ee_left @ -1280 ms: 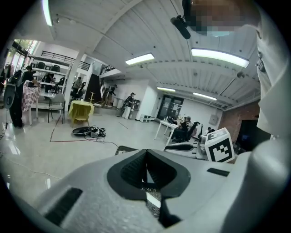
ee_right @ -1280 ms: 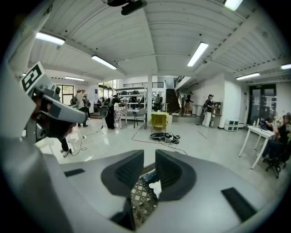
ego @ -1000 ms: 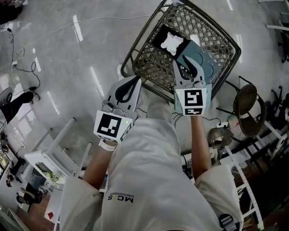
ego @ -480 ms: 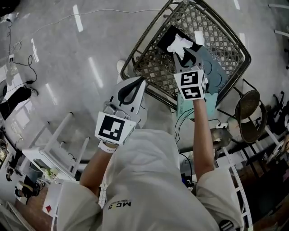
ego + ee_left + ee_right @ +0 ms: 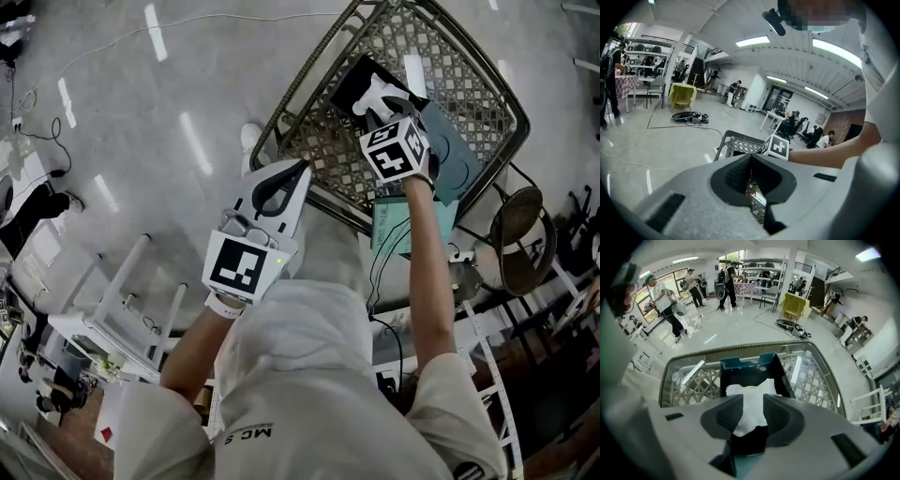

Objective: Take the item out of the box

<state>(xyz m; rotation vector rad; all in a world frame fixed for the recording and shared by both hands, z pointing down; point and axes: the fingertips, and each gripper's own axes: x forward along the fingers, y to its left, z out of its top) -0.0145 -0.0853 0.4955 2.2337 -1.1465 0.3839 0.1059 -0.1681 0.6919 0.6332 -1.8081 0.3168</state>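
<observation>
A dark box (image 5: 349,84) stands open in a metal lattice basket (image 5: 281,112), with a white item (image 5: 375,92) lying in it. My right gripper (image 5: 382,112) reaches down into the box, its marker cube just behind it. In the right gripper view the box (image 5: 740,371) and the white item (image 5: 750,390) lie straight ahead. The right gripper (image 5: 753,401) is open, and the item shows in the gap between its jaws without being pressed. My left gripper (image 5: 298,171) hangs shut and empty at the basket's near rim, and this gripper (image 5: 751,157) looks across the basket (image 5: 736,143).
A teal flap (image 5: 450,155) lies beside the box and a teal sheet (image 5: 412,225) sits below the basket's near rim. Round stools (image 5: 520,234) stand at the right and a white frame (image 5: 122,319) at the left. Cables cross the grey floor. People stand far off.
My right gripper has moved forward from the basket's near rim into the box, over the white item. The left gripper has stayed about where it was.
</observation>
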